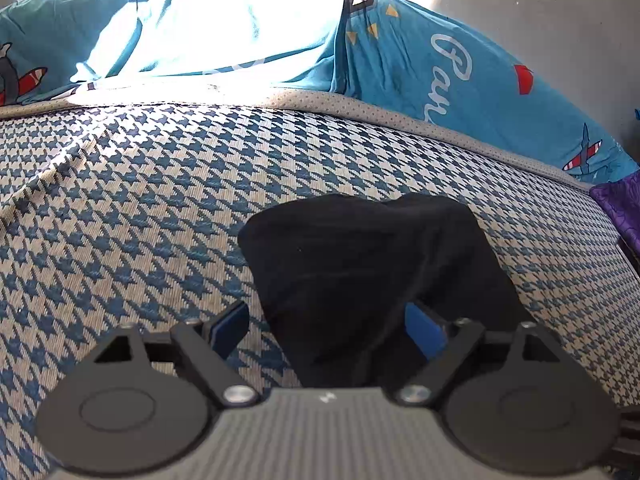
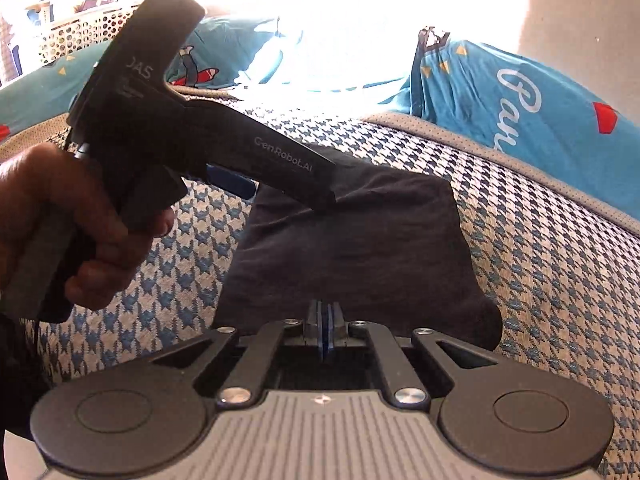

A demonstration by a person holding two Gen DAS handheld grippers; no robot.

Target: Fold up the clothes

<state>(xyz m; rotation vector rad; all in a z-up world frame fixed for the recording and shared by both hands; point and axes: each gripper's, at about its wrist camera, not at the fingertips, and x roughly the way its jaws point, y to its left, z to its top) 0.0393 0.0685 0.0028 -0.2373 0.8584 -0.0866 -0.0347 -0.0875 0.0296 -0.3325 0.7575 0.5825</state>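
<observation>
Right gripper (shut) by black garment

Folded garment on mattress (pillows behind)

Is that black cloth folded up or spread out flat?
Folded. The black cloth lies as a small compact bundle with doubled edges on the checked cover, not spread.
</observation>
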